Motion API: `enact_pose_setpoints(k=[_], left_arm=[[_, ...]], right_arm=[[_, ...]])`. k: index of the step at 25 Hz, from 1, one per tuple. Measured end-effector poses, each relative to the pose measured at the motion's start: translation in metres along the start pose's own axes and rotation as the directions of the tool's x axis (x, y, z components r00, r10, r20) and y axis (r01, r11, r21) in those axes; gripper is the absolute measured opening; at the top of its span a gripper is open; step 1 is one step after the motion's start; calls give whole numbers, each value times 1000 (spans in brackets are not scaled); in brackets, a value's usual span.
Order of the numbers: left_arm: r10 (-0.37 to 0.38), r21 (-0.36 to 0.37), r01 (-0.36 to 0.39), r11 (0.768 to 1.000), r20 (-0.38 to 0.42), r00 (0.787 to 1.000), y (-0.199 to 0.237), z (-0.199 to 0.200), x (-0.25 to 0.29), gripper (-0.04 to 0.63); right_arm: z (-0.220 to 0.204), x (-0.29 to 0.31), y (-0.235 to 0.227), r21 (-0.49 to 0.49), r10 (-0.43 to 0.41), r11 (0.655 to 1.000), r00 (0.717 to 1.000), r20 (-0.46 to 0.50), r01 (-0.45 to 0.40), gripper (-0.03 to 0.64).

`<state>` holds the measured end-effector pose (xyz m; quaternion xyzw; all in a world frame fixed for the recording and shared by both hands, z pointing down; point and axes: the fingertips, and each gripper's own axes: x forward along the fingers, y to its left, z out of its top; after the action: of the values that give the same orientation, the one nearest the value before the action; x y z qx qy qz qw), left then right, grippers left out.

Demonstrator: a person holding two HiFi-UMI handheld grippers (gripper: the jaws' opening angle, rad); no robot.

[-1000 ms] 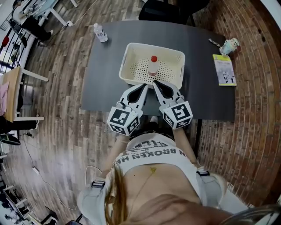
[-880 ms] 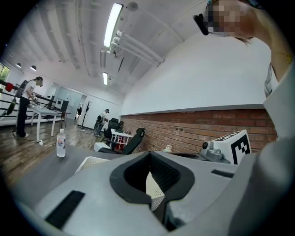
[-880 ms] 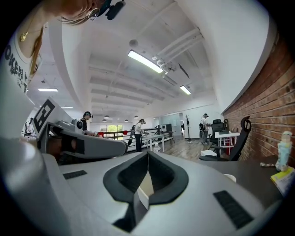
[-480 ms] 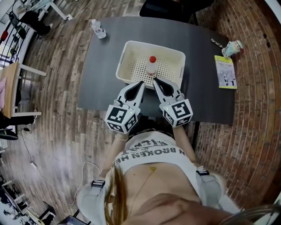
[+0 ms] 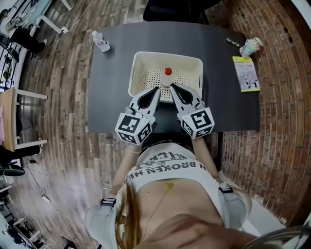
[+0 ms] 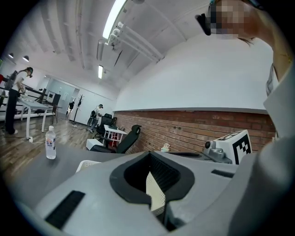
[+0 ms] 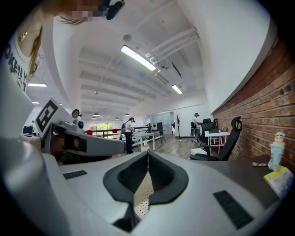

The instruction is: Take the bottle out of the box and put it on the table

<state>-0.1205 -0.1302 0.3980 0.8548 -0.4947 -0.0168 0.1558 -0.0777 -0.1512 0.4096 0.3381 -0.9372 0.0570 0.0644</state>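
Observation:
A small clear bottle (image 5: 166, 79) with a red cap stands upright in a white perforated box (image 5: 143, 73) on the dark table (image 5: 109, 97). Both grippers point at it from the near side. In the head view my left gripper (image 5: 157, 90) has its tips over the box's near rim, left of the bottle, jaws shut and empty. My right gripper (image 5: 171, 86) is also shut and empty, its tips close to the bottle's base. In the left gripper view (image 6: 149, 154) and the right gripper view (image 7: 148, 152) only perforated box wall shows through the jaw hollows.
A water bottle (image 5: 101, 41) stands at the table's far left corner, also in the left gripper view (image 6: 50, 143). A yellow-green booklet (image 5: 245, 73) and a small figurine (image 5: 251, 47) lie at the far right. A black chair (image 5: 170, 7) stands behind the table.
Both grippers have moved forward together toward the box; their tips now reach over its near rim beside the bottle. Both jaws have stayed shut.

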Motion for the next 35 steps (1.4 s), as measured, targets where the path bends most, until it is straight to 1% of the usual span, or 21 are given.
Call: enact_pose_setpoints(k=[6,11,16,20,23,29,35], left_arm=[[-40,-2,40,999,-24,999,18,-6,1,3],[-89,4,89,996,-54,995,29,-16,6,3],[-126,-3,126,992,-84,988,34,-23,9,3],[-149,-4,150,989,-105,983,31,-28,19,3],[-154,-4,154,988,-116,981,29,-30,26,3],[-136,-6,136,991,-134,982,26,-37,31,3],[-126,-22,124,992,-141,982,30,-41,30,3]], right_arm=[[-5,20,5,-4,-29,1000,999,-14,29,9],[-12,29,4,0,-71,997,997,-16,71,9],[-20,26,-2,15,-130,991,991,-25,131,9],[-26,20,-12,26,-161,986,986,-32,162,9],[-27,16,-20,29,-173,984,984,-40,174,9],[-33,15,-28,14,-166,986,984,-62,167,9],[-45,23,-35,19,-170,985,982,-82,172,9]])
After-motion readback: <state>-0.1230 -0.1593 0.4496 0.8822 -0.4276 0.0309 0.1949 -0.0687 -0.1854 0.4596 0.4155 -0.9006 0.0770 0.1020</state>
